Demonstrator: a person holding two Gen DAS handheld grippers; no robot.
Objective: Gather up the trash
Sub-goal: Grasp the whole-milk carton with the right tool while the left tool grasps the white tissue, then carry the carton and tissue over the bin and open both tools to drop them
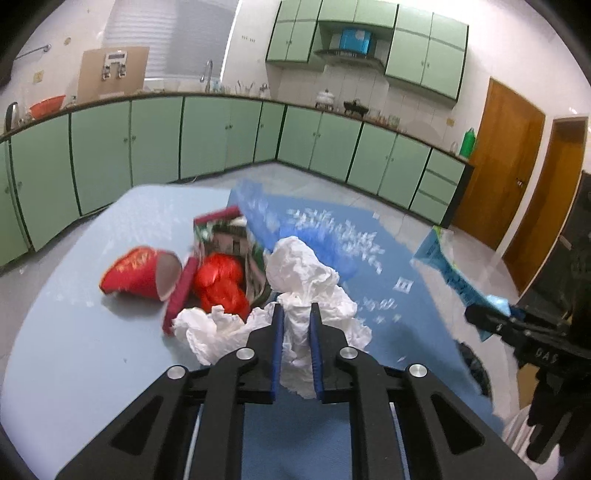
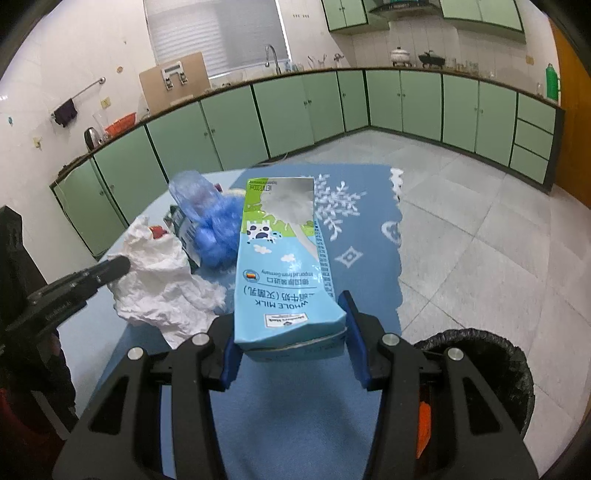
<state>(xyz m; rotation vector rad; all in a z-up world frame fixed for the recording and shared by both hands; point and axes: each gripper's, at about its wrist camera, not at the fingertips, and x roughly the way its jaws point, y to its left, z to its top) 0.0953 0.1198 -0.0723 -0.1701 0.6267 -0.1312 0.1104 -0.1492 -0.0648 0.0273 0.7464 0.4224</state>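
Crumpling soft white tissue [image 1: 303, 280] between jaws

We see even, cool indoor light with a bluish cast and soft shadows. Daylight glows through the window blind [image 2: 218, 33]. Both fisheye views bend the cabinets [image 1: 155, 140] and darken at the corners. Motion blur softens the tablecloth [image 1: 332, 236].

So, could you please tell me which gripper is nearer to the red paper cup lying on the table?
Left. The left gripper, shut on crumpled tissue, is just beside the red paper cup; the right gripper holds the milk carton farther away.
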